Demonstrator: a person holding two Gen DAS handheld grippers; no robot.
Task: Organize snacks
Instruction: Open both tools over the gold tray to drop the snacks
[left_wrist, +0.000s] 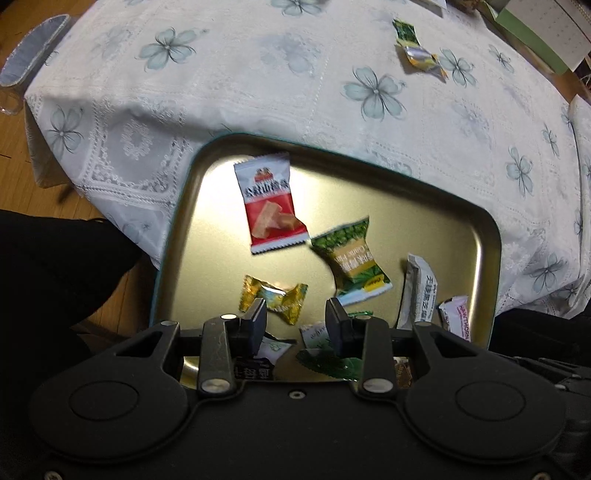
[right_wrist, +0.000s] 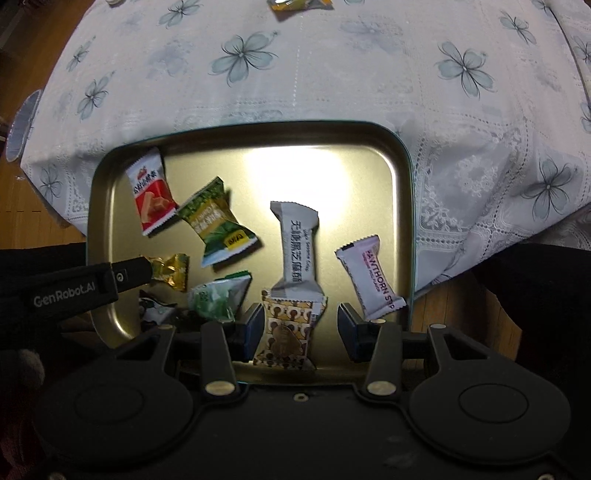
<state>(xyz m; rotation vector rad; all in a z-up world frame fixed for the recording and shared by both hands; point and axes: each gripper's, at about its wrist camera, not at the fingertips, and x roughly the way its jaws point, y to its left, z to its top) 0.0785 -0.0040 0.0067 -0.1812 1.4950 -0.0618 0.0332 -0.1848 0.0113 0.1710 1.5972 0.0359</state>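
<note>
Your right gripper (right_wrist: 295, 325) hovers over the gold tray (right_wrist: 400, 177), fingers spread around a brown patterned snack (right_wrist: 288, 332), unpinched. Your left gripper (left_wrist: 295, 319) is spread, empty. Next: collect the far wrappers (left_wrist: 419, 51) from the tablecloth (left_wrist: 221, 74).

Both tongs, left (left_wrist: 295, 317) and right (right_wrist: 298, 325), point down, jaws parted.

Both wrist cameras look down closely at the tray (left_wrist: 493, 236).
</note>
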